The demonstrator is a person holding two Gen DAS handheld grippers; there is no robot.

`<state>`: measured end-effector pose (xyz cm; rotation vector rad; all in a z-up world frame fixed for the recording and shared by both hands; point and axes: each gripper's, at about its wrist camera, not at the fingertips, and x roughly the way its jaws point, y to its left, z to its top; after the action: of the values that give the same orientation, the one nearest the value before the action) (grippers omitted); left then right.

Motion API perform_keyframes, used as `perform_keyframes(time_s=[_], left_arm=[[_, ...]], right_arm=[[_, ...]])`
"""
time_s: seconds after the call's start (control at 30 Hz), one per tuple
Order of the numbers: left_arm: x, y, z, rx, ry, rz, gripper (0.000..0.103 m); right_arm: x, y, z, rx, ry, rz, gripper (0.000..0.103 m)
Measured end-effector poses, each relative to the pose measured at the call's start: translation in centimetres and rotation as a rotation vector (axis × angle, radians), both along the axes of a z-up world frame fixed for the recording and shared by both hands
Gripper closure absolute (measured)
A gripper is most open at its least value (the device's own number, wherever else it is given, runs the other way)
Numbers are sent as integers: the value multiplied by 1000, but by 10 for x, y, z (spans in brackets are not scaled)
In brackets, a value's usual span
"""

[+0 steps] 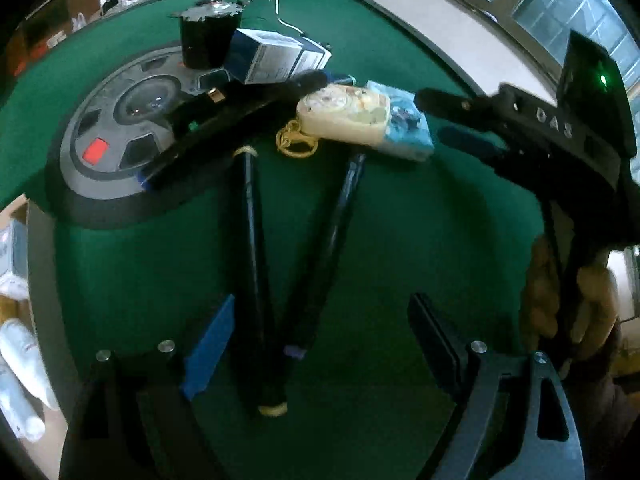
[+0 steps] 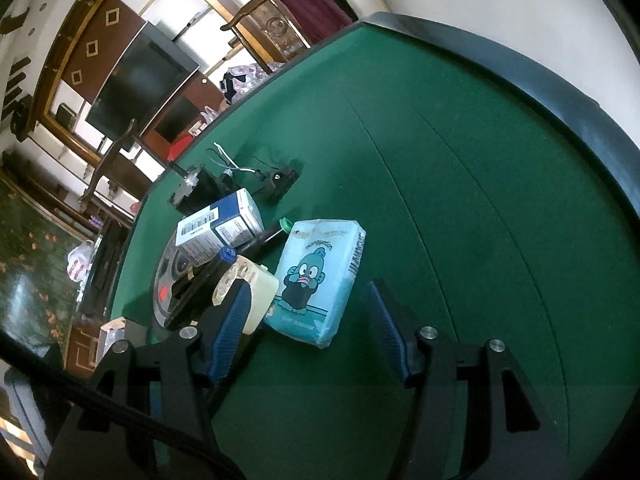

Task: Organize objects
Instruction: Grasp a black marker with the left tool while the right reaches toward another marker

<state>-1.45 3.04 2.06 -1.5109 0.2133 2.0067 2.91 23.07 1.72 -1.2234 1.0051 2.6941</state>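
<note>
on the green surface (image 1: 400, 264), going from the left in the left wrist view, a grey round panel (image 1: 104, 148) with a red patch sits in the felt. a long black case (image 1: 224, 136) lies across its right side. behind it stand a black cup (image 1: 206, 40) and a blue-and-white box (image 1: 276, 56), the box touching the cup. nearer the camera two dark pens (image 1: 256, 280) lie in a v, joined near the left tool (image 1: 316, 344), whose fingers (image 1: 208, 352) stand spread on either side of the pens without touching them. beyond the pens' far ends lies a gold keyring (image 1: 296, 142), then a cream case (image 1: 346, 114) leaning on a light blue tissue pack (image 1: 408, 136). at the far right the right tool (image 1: 452, 120) comes in, held by a hand (image 1: 568, 300), its fingertips just beside the pack. in the right wrist view, from the left, the box (image 2: 220, 232) leans over the panel (image 2: 166, 276), a blue-capped pen (image 2: 208, 276) and a green-capped pen (image 2: 268, 236) lie beside it, and the cream case (image 2: 248, 292) touches the pack (image 2: 320, 280), which bears a cartoon figure. the right tool (image 2: 312, 332) is spread wide, its left finger (image 2: 230, 328) against the cream case, its right finger (image 2: 386, 328) over bare felt, the pack's near end between them and ungripped. a small black part (image 2: 282, 178) with wires lies behind the cup (image 2: 200, 192).
</note>
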Motion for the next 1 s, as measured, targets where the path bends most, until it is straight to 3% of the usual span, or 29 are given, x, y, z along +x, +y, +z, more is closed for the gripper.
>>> perform_keyframes(time_s=[0.07, 0.23, 0.37, 0.47, 0.57, 0.73, 0.8, 0.9, 0.97, 1.0], left_arm=[[2, -5, -1, -4, 16, 22, 22], [-4, -27, 4, 77, 0, 142, 22], [-17, -36, -1, 64, 34, 217, 27], [-22, -25, 2, -30, 98, 251, 47], [-20, -21, 4, -112, 160, 229, 54], [-6, -6, 1, -200, 258, 200, 54], [-5, 0, 2, -226, 300, 210, 47], [0, 7, 3, -244, 358, 215, 46], [2, 7, 2, -227, 362, 212, 55], [-1, 6, 2, -203, 352, 199, 72]], right_arm=[[0, 1, 0, 0, -1, -1, 44], [0, -1, 0, 2, 1, 0, 44], [0, -4, 0, 3, -3, 9, 44], [1, -5, 1, 5, 0, 12, 44], [1, -7, 1, 5, -2, 15, 44], [0, -11, 0, 7, -7, 23, 44], [0, -13, 0, 15, -7, 28, 44], [0, -15, 1, 28, -10, 30, 44], [1, -15, 0, 28, -11, 30, 44], [1, -15, 0, 29, -12, 31, 44]])
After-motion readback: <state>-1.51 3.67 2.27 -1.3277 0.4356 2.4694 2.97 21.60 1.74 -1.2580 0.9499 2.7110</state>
